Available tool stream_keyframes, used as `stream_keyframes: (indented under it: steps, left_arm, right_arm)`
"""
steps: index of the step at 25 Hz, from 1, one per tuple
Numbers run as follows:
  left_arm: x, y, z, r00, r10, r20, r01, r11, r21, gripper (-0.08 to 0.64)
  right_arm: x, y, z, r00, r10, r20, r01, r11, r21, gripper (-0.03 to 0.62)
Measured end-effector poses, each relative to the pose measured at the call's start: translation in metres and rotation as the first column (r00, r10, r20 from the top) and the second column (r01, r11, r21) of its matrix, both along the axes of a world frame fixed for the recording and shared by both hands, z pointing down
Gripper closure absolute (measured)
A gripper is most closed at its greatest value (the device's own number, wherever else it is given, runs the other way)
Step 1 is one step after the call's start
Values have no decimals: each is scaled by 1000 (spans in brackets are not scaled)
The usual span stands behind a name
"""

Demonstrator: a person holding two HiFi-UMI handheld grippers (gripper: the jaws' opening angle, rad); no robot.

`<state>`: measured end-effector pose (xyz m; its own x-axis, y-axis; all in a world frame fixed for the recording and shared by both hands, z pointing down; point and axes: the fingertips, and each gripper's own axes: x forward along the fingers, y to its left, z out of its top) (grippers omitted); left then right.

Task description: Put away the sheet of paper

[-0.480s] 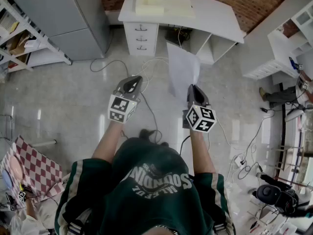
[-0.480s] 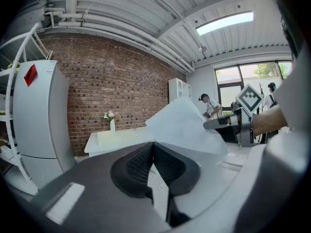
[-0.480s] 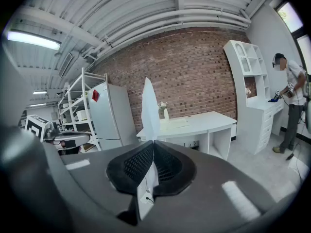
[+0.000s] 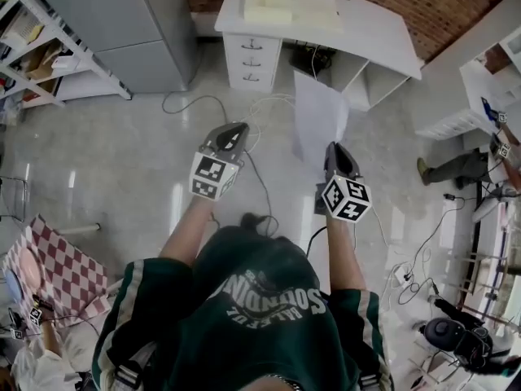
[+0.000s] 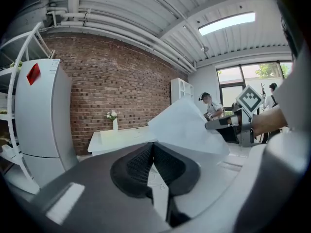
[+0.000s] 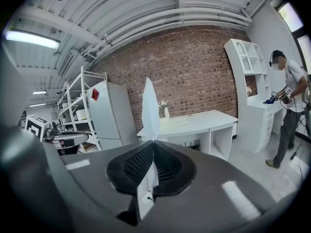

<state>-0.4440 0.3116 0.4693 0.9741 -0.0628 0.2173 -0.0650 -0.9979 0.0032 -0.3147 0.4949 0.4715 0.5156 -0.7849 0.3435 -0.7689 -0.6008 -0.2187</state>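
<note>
Two grippers: right gripper fingers clamped on sheet of paper; left gripper fingers together, empty. White tabletop at 12 o'clock, fridge at 10, cables on floor.

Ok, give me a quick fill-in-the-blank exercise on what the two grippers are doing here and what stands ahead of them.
1. The sheet of paper is pinched in the ____ gripper.
2. The left gripper is shut and holds ____.
3. Ahead, the white desk stands against a ____ wall.
Missing words: right; nothing; brick.
</note>
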Motion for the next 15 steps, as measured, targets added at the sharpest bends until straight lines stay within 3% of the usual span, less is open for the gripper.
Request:
stream_keyframes:
  steps: [8, 15]
  left_arm:
    - [-11, -25, 2, 1000, -19, 12, 19, 1000, -5, 549]
    - [3, -40, 2, 999, -32, 10, 32, 999, -10, 549]
  right_arm:
    - [-3, -21, 3, 1000, 1, 15, -2, 1000, 9, 591]
    - [15, -36, 1, 1000, -4, 21, 4, 1000, 13, 591]
